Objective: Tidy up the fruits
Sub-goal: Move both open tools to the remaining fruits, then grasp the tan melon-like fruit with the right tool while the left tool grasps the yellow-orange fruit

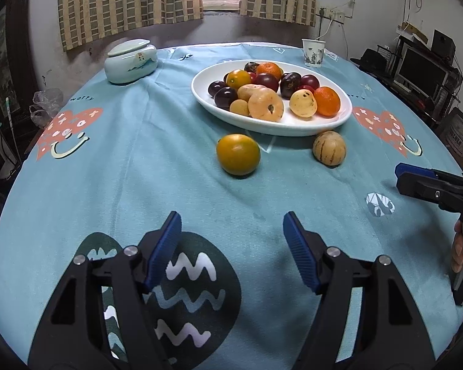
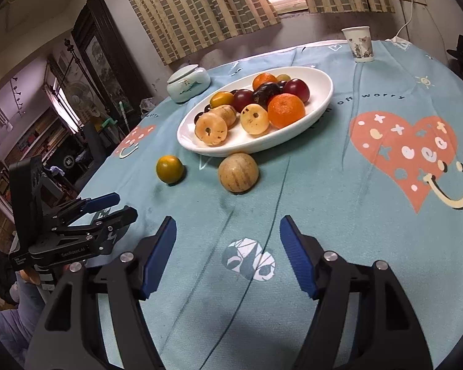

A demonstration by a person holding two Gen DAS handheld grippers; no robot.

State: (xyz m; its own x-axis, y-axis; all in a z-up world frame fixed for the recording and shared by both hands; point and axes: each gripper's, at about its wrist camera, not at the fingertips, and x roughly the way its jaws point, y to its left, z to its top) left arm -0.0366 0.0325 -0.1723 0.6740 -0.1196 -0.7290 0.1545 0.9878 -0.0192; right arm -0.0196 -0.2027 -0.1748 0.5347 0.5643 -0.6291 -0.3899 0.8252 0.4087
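A white oval plate [image 1: 293, 125] [image 2: 324, 92] holds several fruits: oranges, dark plums and pale yellow fruits. Two fruits lie loose on the cloth in front of it: a yellow-green orange [image 1: 238, 154] [image 2: 169, 169] and a tan striped melon [image 1: 329, 148] [image 2: 238, 172]. My left gripper [image 1: 231, 222] is open and empty, near the table's front, pointing at the yellow-green orange. My right gripper [image 2: 227, 226] is open and empty, short of the striped melon. Each gripper shows in the other view: the right [image 1: 416, 182], the left [image 2: 120, 205].
A blue printed tablecloth [image 1: 139, 185] covers the table. A pale lidded ceramic jar [image 1: 131, 61] [image 2: 188, 82] stands at the back left. A paper cup [image 1: 314, 52] [image 2: 359, 43] stands at the back right. Curtains and a window are behind.
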